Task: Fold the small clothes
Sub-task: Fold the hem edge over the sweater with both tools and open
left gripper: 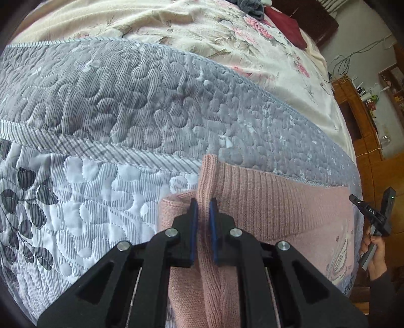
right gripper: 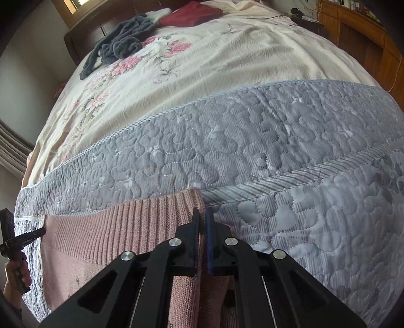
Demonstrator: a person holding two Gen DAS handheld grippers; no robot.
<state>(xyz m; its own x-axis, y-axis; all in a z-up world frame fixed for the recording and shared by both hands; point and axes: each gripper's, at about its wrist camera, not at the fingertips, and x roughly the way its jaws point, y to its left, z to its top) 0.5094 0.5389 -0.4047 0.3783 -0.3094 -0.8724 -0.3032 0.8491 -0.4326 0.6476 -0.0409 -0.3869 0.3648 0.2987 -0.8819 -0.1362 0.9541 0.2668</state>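
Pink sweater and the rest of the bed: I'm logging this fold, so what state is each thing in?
Pink sweater: lying on the quilt, ribbed hem pinched up at both corners.
Left gripper: shut on the hem.
Right gripper: shut on the hem.
Grey garment: crumpled, unfolded.
Red cloth: lying flat.

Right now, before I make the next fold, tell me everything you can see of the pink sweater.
The pink sweater is a soft knit with a wide ribbed band along its far edge. It lies on the grey quilted bedspread near the bed's edge. The left gripper pinches a raised ridge of knit at one end; the right gripper clamps the other end by the ribbed band. A pale stitched motif shows on its flat part.
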